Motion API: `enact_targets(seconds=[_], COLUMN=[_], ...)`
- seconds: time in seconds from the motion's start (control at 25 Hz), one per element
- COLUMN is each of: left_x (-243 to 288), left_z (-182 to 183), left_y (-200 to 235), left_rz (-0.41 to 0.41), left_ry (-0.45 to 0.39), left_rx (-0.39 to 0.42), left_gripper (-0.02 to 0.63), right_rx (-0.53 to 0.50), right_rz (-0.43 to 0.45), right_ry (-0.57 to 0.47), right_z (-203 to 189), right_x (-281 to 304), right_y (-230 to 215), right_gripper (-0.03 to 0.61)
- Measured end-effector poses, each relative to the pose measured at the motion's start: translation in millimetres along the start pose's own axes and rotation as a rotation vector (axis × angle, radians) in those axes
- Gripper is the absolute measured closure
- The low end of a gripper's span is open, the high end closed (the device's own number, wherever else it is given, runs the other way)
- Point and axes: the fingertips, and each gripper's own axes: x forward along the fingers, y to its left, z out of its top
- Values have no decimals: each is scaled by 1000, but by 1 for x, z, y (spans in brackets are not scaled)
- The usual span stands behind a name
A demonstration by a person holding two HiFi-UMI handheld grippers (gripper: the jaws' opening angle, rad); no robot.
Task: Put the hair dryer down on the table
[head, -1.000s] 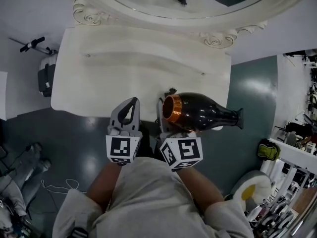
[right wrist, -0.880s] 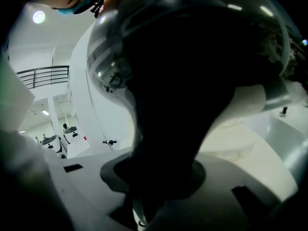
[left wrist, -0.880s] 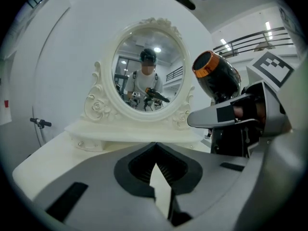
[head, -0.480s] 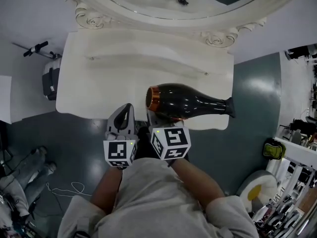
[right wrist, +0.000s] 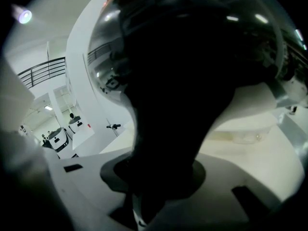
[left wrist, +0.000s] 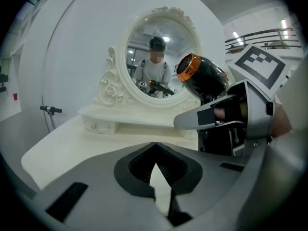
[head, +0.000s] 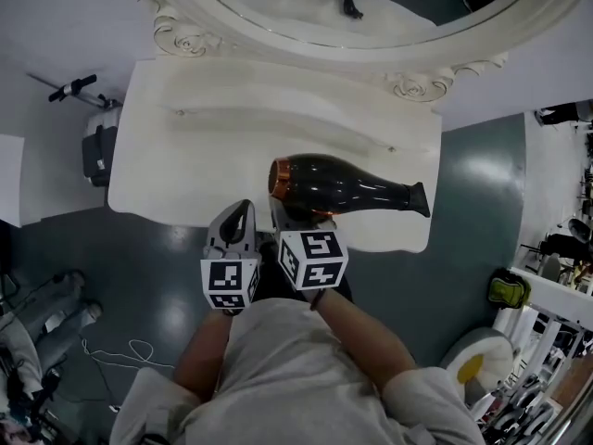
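The right tongs [right wrist: 159, 177] are clamped on the dark handle of the hair dryer [head: 345, 189], which fills the space between the jaws in the right gripper view. The left tongs [left wrist: 155, 149] are closed tip to tip with nothing between them. Only a small diamond-shaped gap shows behind the meeting tips. In the head view the two tongs sit side by side, close together, at the front edge of the tabletop [head: 185, 156].

The hair dryer is glossy black with a copper-coloured band round its wide end. Its body lies roughly level above the right tongs, over the front part of the tabletop. The banded end points left and the narrow nozzle points right. In the left gripper view the body stands raised above the tabletop, not resting on it.

The tabletop is cream-white with a curved raised ledge along its back. Behind it stands an oval mirror [head: 306, 12] in a carved cream frame, and the left gripper view shows the person and the dryer reflected in it. Dark grey-green floor [head: 473, 184] surrounds the tabletop.
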Motion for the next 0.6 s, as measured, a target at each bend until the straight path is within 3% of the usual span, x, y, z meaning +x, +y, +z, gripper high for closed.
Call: enact_targets(seconds=[0.6], left_x=[21], left_z=[-12], left_y=[19], left_rz=[-2], left_ry=[56], left_rx=[-4], left_gripper=[606], right_rx=[90], right_rz=[10], right_ry=[82], right_z=[-20], right_x=[35], right_y=[-10], right_gripper=[446])
